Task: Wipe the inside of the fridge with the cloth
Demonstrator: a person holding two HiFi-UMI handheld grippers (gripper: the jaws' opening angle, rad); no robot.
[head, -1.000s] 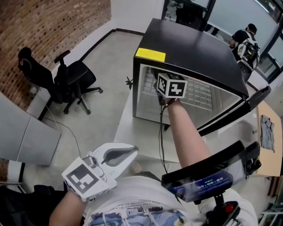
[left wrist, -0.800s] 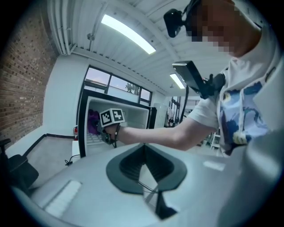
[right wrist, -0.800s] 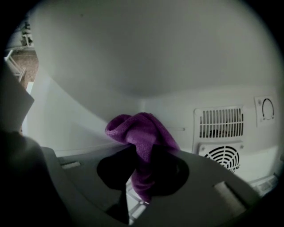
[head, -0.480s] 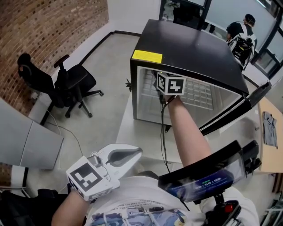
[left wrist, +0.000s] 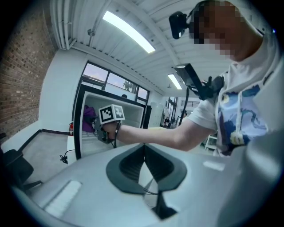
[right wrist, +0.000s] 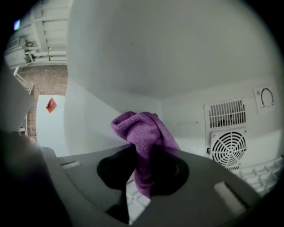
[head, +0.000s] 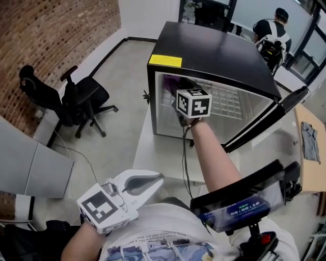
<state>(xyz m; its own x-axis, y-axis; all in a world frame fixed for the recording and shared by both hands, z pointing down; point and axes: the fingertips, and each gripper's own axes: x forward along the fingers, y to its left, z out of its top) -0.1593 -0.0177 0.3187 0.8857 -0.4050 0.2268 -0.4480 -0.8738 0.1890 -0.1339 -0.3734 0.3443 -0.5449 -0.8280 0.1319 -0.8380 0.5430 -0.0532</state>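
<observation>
Clamped in the right gripper [right wrist: 142, 177] just inside the fridge [head: 219, 56] opening, by its left wall: the purple cloth [right wrist: 142, 133], bare white wall ahead, a fan grille [right wrist: 228, 148] at the back right. Under the fridge a white table [head: 163, 158]; door [head: 270, 121] swung wide to its right, office chair [head: 76, 94] well apart on its left. Well short of the fridge, jaws together on nothing: the left gripper [head: 153, 179].

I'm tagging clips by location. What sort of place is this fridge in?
Probably an office or lab workspace, not a home kitchen: a swivel office chair stands by a brick wall, glass partitions run behind, and the small black fridge sits on a plain white table.
</observation>
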